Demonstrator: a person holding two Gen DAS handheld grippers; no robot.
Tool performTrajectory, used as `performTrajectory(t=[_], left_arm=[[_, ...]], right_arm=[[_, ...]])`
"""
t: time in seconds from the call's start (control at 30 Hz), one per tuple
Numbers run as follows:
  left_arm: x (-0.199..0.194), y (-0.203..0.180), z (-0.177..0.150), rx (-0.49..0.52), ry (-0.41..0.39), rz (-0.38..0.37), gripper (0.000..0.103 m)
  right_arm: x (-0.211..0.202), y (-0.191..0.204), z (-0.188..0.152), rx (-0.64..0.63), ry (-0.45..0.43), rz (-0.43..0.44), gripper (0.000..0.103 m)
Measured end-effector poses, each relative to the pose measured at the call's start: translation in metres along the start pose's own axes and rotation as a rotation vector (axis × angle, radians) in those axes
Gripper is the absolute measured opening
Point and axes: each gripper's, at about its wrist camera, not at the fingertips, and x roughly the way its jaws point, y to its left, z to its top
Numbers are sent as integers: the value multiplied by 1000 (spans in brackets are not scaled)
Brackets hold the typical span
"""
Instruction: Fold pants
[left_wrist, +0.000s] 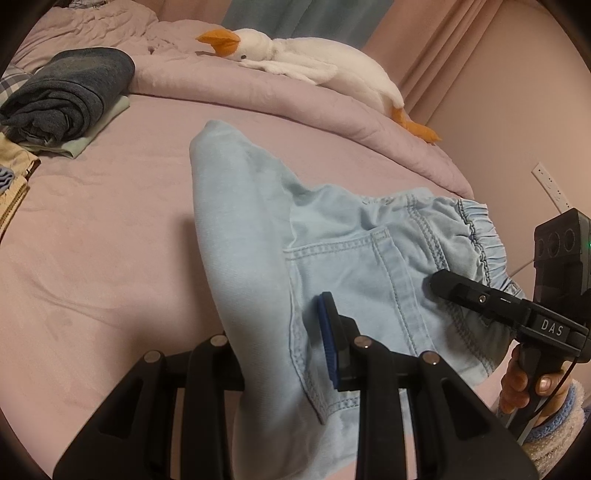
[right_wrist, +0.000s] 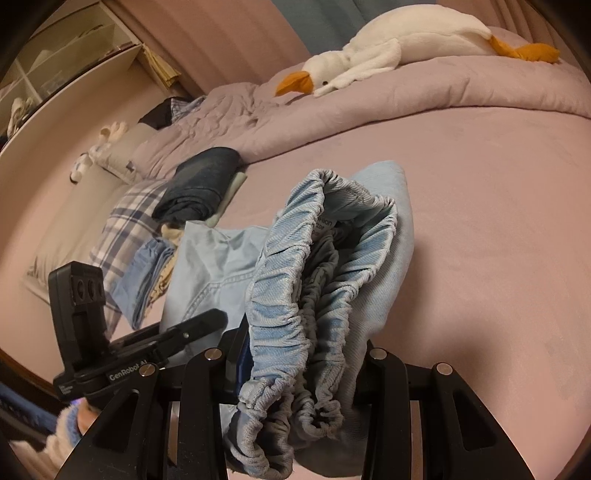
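Light blue denim pants (left_wrist: 332, 258) are lifted over the pink bed sheet (left_wrist: 92, 240), held by both grippers. My left gripper (left_wrist: 280, 350) is shut on a thick fold of the cloth near the back pocket; its blue pad (left_wrist: 328, 339) presses the denim, and the other finger is hidden by cloth. My right gripper (right_wrist: 303, 350) is shut on the bunched elastic waistband (right_wrist: 295, 288), which fills the space between its fingers. In the left wrist view the right gripper (left_wrist: 454, 291) lies against the waistband, a hand on its handle. The left gripper (right_wrist: 199, 325) appears at the left of the right wrist view.
A white plush goose (left_wrist: 314, 62) lies on the rolled pink duvet (left_wrist: 258, 92) at the back. A stack of folded clothes with dark jeans (left_wrist: 70, 96) on top sits at the left, next to a plaid pillow (right_wrist: 129, 221). A shelf unit (right_wrist: 74, 55) stands by the wall.
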Motion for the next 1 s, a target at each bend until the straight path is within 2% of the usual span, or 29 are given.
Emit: performTrajectory(t=[0.77, 1.0], left_arm=[[16, 27, 29, -7, -5, 36, 27], [30, 34, 37, -14, 9, 47, 27]], right_arm=[[11, 11, 6, -1, -7, -5, 40], [30, 4, 16, 22, 1, -7, 40]])
